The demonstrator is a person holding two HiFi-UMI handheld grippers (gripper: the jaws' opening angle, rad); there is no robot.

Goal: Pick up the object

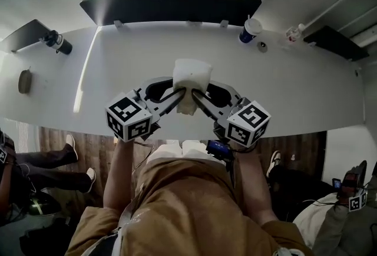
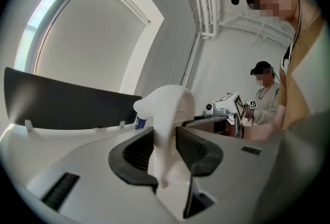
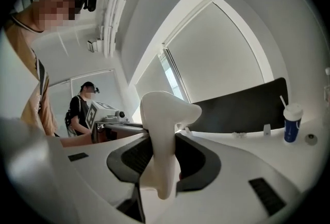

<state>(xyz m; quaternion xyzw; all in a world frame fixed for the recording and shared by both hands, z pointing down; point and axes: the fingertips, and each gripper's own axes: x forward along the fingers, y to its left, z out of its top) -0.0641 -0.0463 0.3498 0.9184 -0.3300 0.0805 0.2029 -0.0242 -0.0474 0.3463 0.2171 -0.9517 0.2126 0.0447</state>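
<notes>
Head view: a white, smooth moulded object hangs on the person's side of the blue-and-white lidded cup, between the left gripper and the right gripper. Left gripper view: jaws clenched on its upright fin. Right gripper view: clenched likewise, equally near.

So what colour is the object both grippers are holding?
The object is plain white, no pattern; it shows best in the right gripper view.
</notes>
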